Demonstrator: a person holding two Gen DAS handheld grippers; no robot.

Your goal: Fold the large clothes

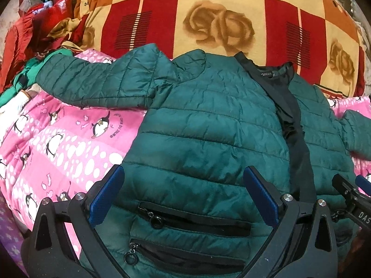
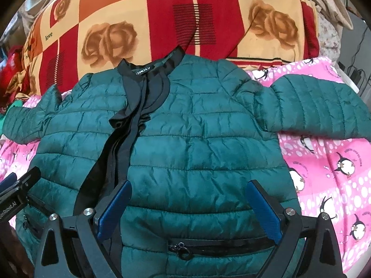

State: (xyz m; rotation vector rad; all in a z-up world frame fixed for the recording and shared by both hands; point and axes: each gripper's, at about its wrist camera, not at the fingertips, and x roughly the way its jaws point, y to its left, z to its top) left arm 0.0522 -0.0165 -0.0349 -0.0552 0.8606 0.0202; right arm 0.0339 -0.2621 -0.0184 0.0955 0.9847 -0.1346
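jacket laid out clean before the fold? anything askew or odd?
Mostly clean: the green puffer jacket lies front up on the pink penguin blanket, both sleeves spread. One oddity: the black front placket is rumpled and bunched just below the collar, not lying straight. Both grippers are open above the hem.

A pink penguin sheet [image 1: 69,143] covers the bed. Behind it lies a red, orange and cream blanket [image 1: 208,18] with roses and the word "love". Red and green clothes [image 1: 34,34] pile at one side; cables [image 2: 354,53] hang at the other.
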